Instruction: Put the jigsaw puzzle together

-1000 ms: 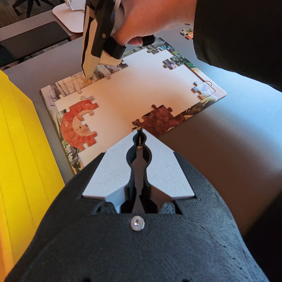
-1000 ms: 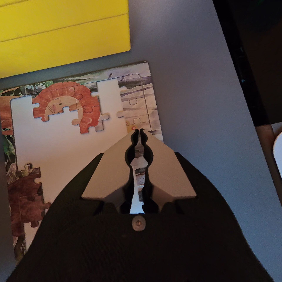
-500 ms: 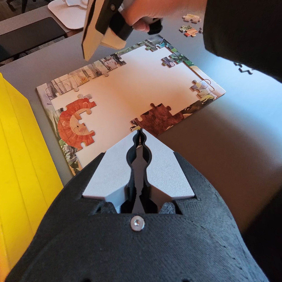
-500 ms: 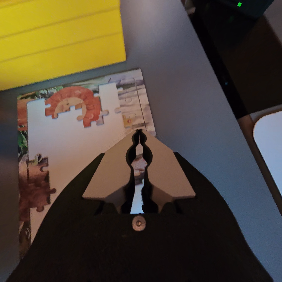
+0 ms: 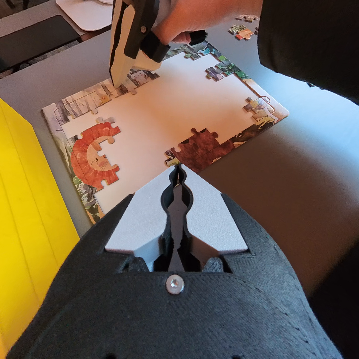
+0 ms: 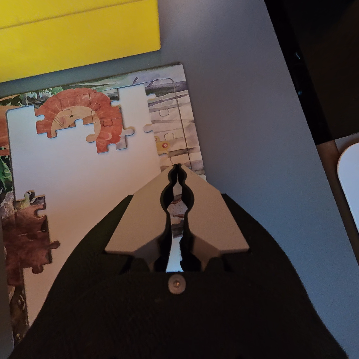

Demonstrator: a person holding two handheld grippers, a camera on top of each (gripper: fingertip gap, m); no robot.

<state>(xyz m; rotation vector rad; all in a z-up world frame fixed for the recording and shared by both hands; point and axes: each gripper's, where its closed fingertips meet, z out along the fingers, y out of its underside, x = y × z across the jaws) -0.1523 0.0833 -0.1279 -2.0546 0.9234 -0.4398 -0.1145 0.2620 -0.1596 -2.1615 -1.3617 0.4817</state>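
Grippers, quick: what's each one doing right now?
Left gripper: shut, empty, above the puzzle board's near edge.
Right gripper: shut, tips on the placed edge pieces.

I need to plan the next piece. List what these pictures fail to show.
- Left wrist view: the loose pieces run behind the dark sleeve, so their count is unknown.
- Right wrist view: the right tool covers the board under its tip, so contact cannot be told.
- Left wrist view: the left tool hides the board's near edge.

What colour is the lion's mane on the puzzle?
Orange-red mane around a tan face, clearest in the left wrist view.
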